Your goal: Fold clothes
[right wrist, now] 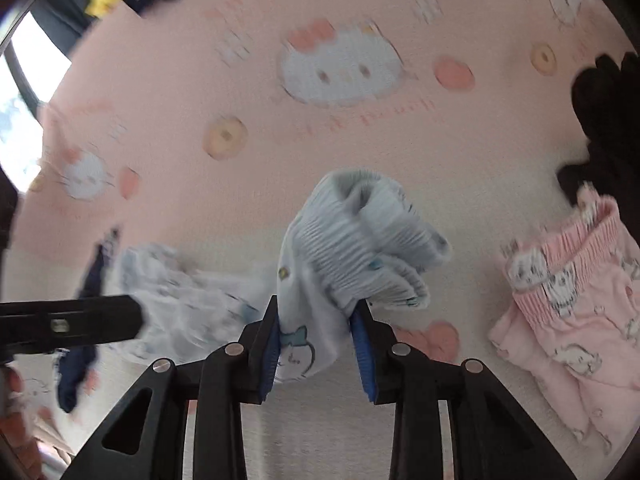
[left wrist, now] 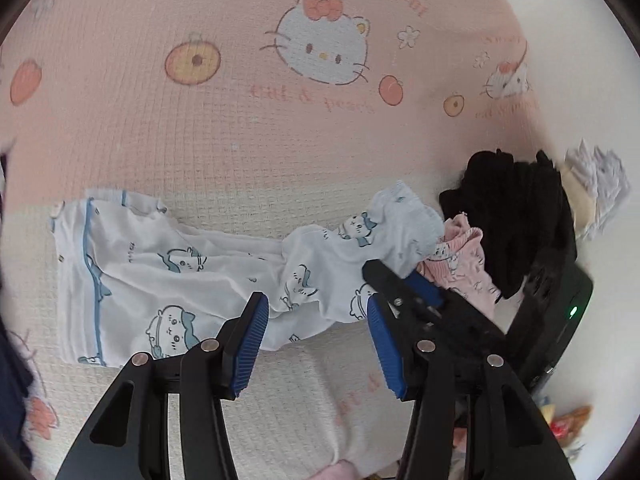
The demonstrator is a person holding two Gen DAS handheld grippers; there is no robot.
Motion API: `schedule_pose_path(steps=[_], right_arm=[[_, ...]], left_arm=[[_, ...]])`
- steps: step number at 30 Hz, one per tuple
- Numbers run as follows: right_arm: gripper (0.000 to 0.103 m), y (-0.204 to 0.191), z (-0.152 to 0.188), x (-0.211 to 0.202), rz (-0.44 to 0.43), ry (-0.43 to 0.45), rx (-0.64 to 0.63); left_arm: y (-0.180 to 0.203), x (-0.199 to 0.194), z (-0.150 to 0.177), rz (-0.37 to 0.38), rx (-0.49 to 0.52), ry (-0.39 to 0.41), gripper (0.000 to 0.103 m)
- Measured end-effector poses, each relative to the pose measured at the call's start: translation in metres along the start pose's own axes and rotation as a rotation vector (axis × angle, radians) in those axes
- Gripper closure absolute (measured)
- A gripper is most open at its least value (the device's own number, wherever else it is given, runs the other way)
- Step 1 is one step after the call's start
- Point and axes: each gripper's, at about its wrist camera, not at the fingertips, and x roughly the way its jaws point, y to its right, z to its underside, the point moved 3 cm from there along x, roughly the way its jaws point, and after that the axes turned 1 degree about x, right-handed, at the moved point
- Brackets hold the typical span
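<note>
Barely begun, by the look of it; the white printed pants (left wrist: 172,264) lie stretched left to right across the bed cover (left wrist: 200,128), rumpled and with no fold in them, their ribbed waistband (right wrist: 360,248) bunched at the right end; the right gripper (right wrist: 316,344) has its jaws closed on the cloth just below that band, and the band stands up off the cover; the left gripper (left wrist: 316,340) hangs over the middle of the pants with its jaws about half open and nothing between them. Left to do, I judge: spread the pants flat, fold them, then deal with the pink pants (right wrist: 576,280) and the black garment (left wrist: 516,216) heaped just right of the waistband. For room, the far part of the cover is bare and wide; the right side is crowded by that heap, with the cover's edge close beyond it; a dark blue cloth (right wrist: 84,320) lies at the left end.
</note>
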Motion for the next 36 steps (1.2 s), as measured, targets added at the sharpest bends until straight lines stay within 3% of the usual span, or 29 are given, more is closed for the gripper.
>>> schedule_pose_path(steps=[4, 8, 11, 12, 14, 15, 18, 20, 22, 24, 26, 31, 36], right_arm=[[0.071, 0.022, 0.002, 0.009, -0.028, -0.069, 0.172], [0.071, 0.033, 0.007, 0.007, -0.052, -0.102, 0.221], [0.071, 0.044, 0.013, 0.008, -0.093, -0.138, 0.325], [0.070, 0.050, 0.016, 0.007, -0.127, -0.145, 0.378], [0.049, 0.063, 0.023, 0.007, -0.160, -0.162, 0.487], [0.049, 0.068, 0.025, 0.007, -0.180, -0.167, 0.524], [0.047, 0.082, 0.026, 0.003, -0.232, -0.161, 0.590], [0.038, 0.087, 0.025, 0.001, -0.271, -0.167, 0.614], [0.035, 0.090, 0.024, 0.000, -0.293, -0.160, 0.645], [0.033, 0.091, 0.023, -0.001, -0.305, -0.154, 0.665], [0.033, 0.091, 0.022, -0.002, -0.318, -0.155, 0.673], [0.030, 0.089, 0.020, -0.002, -0.316, -0.147, 0.687], [0.029, 0.096, 0.017, 0.004, -0.312, -0.167, 0.698]], left_arm=[[-0.001, 0.012, -0.009, 0.050, -0.038, -0.049, 0.055], [0.009, 0.027, -0.029, 0.133, -0.046, -0.126, 0.055], [0.025, 0.036, -0.039, 0.117, -0.004, -0.157, 0.055], [0.030, 0.039, -0.039, 0.095, 0.018, -0.161, 0.055], [0.039, 0.043, -0.035, 0.048, 0.061, -0.164, 0.055], [0.042, 0.044, -0.032, 0.021, 0.089, -0.161, 0.055], [0.052, 0.049, -0.017, -0.209, 0.258, -0.132, 0.055], [0.059, 0.052, -0.007, -0.375, 0.377, -0.109, 0.055], [0.068, 0.058, 0.006, -0.533, 0.525, -0.094, 0.055], [0.077, 0.066, 0.020, -0.636, 0.648, -0.083, 0.055], [0.085, 0.073, 0.031, -0.666, 0.711, -0.086, 0.055], [0.097, 0.085, 0.050, -0.627, 0.794, -0.129, 0.055], [0.110, 0.098, 0.071, -0.762, 0.977, -0.074, 0.055]])
